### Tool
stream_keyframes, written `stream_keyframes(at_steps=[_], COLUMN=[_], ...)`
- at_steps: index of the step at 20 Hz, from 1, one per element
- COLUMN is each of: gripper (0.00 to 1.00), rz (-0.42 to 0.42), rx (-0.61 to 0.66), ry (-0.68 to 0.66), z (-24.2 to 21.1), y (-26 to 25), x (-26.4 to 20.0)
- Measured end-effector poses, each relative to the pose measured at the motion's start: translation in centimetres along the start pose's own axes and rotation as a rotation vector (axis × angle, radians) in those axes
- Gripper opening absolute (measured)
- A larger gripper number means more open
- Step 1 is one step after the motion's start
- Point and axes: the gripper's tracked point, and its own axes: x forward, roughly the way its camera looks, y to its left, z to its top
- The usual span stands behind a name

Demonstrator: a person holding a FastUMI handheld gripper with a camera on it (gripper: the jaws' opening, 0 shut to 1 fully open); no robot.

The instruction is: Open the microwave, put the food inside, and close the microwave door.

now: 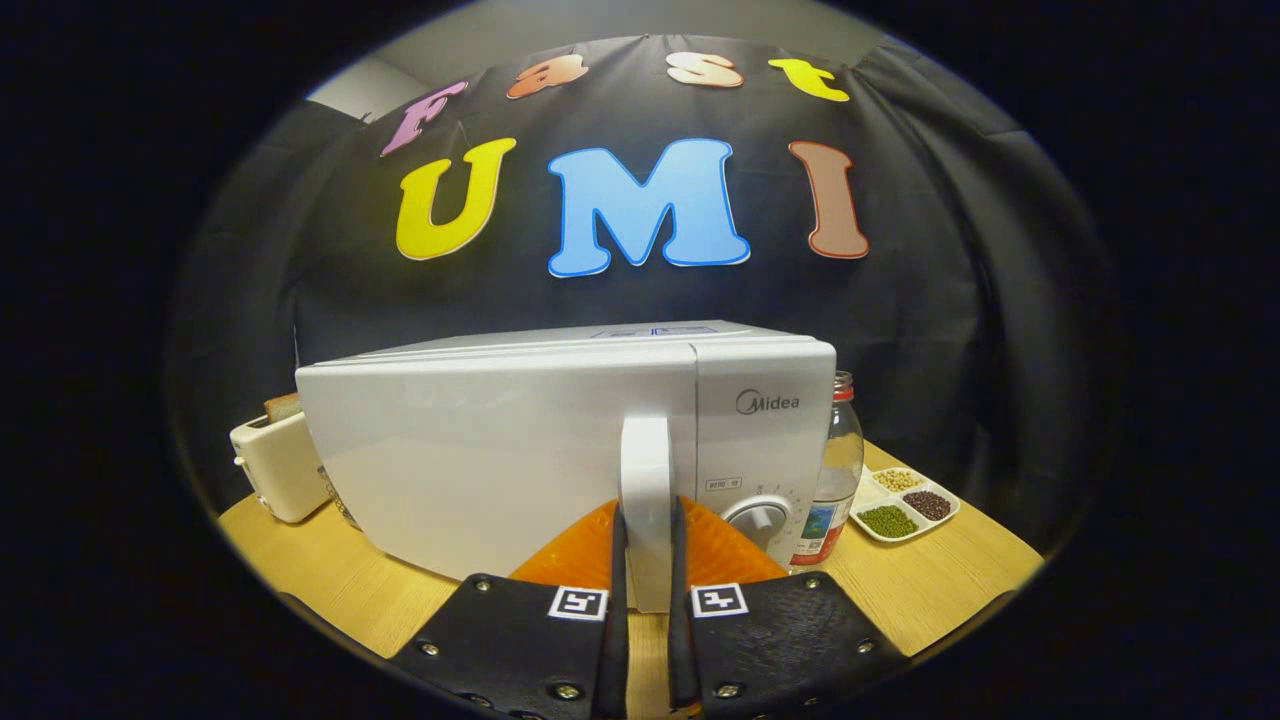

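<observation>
Between my hand-held gripper (647, 560) fingers sits the stiff white plastic handle (645, 480) of the white boxy microwave (520, 450), pinched tight; smooth, maybe slippery.

White microwave (520, 450), orange-fingered hand-held gripper (647, 560), yellow wooden table (920, 585), cream toaster (275, 465).

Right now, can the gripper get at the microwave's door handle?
Yes, it looks so: the gripper already has the white door handle between its two fingers, which seem closed on it. Nothing sits between them and the microwave.
</observation>
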Motion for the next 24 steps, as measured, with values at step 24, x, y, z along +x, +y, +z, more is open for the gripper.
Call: stream_keyframes(at_steps=[24], gripper=[0.11], rz=[0.332], rx=[-0.139], ry=[0.0], z=[-3.2], y=[8.6], x=[-16.8])
